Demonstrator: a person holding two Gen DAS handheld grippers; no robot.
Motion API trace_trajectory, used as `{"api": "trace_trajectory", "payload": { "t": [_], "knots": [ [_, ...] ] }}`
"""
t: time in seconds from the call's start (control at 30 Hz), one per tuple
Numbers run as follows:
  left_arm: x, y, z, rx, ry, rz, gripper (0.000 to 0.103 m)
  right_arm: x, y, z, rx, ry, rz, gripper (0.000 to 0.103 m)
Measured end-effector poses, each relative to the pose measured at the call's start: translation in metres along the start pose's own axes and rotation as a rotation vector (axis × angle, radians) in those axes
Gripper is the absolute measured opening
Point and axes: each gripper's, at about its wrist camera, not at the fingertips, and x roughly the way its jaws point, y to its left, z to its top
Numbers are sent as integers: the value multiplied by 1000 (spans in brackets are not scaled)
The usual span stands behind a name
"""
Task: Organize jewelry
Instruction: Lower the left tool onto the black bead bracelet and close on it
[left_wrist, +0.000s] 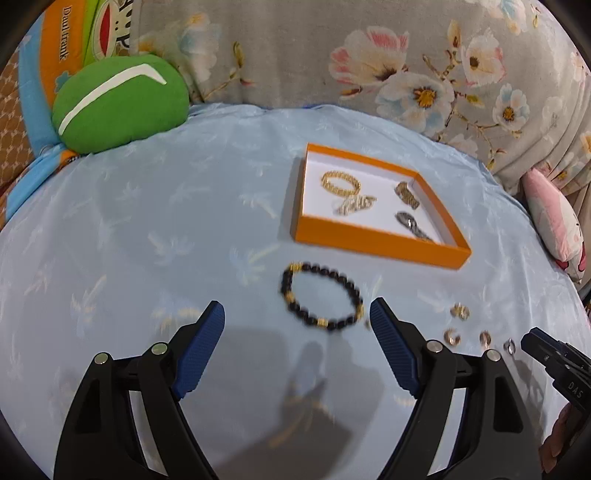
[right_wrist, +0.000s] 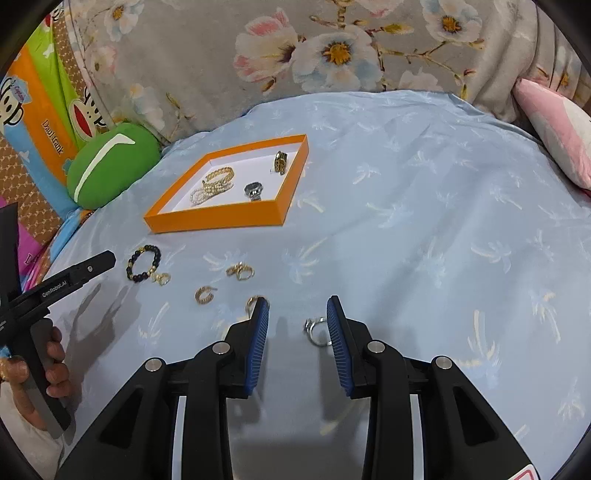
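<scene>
Orange tray (left_wrist: 373, 242) on the blue bedspread (left_wrist: 147, 221) already holding four pieces; left gripper (left_wrist: 297, 325), released wide, is lining up on the black bead bracelet (left_wrist: 321, 295); right gripper (right_wrist: 297, 319), parted and empty, is straddling the silver ring (right_wrist: 314, 330), needing only to close next

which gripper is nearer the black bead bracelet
Left. The left gripper has its open jaws just short of the bracelet, which lies ahead between the fingertips. The right gripper is off to the side, jaws around a silver ring.
</scene>
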Motion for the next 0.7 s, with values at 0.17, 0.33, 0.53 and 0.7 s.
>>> {"api": "trace_trajectory", "payload": {
  "t": [0.17,0.33,0.53,0.7],
  "knots": [
    [-6,-5,-15,14,24,11,79,-1,1,-18,21,33,7,33],
    [-7,-14,-18,64,16,45,79,-1,-6,-17,63,26,-21,33],
    [-1,-5,-16,23,38,43,79,3,-5,-14,69,27,-32,33],
    [9,-2,-9,-2,59,38,79,5,-6,-13,74,34,-28,33]
  ]
}}
